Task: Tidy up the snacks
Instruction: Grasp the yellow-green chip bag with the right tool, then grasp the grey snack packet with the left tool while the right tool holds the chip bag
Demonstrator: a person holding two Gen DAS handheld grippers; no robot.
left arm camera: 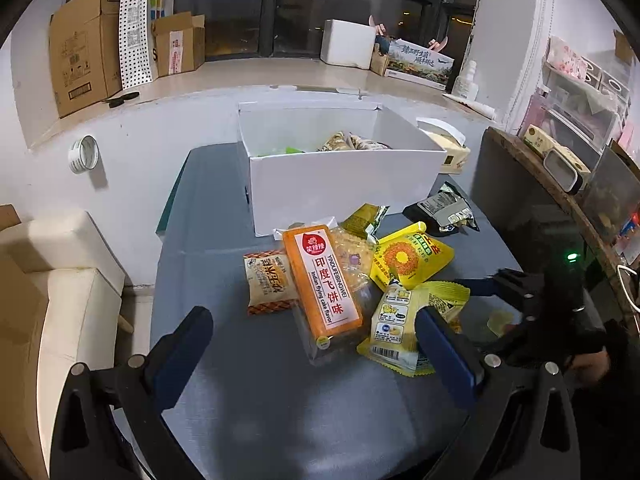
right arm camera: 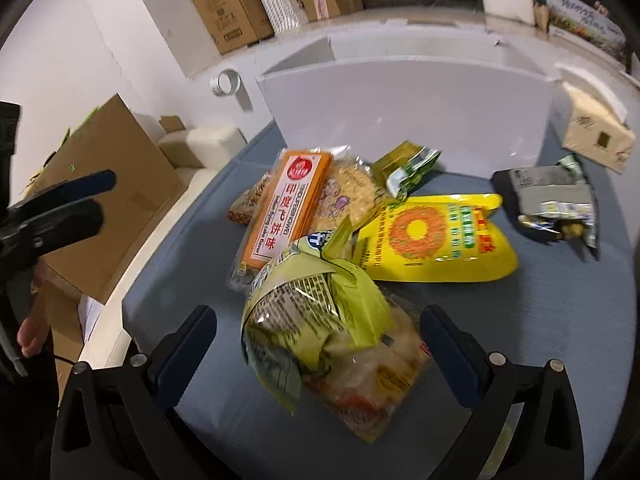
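A pile of snack packs lies on the grey table (left arm camera: 248,392) in front of a white open box (left arm camera: 344,184) that holds several packs. The pile has an orange flying-cake pack (left arm camera: 322,280), a brown-edged pack (left arm camera: 269,280), a yellow sunflower pack (left arm camera: 408,258) and a yellow-green pack (left arm camera: 404,320). My left gripper (left arm camera: 314,336) is open just short of the orange pack. My right gripper (right arm camera: 318,334) is open, with its fingers on either side of the yellow-green pack (right arm camera: 320,312). The orange pack (right arm camera: 288,208), sunflower pack (right arm camera: 432,240) and box (right arm camera: 404,108) show beyond it.
A dark torn pack (left arm camera: 444,210) lies right of the box, also in the right wrist view (right arm camera: 548,200). A tissue box (left arm camera: 450,148) stands behind it. Cardboard boxes (left arm camera: 86,48) line the window ledge. A cream sofa (left arm camera: 60,292) and a cardboard box (right arm camera: 108,196) stand left of the table.
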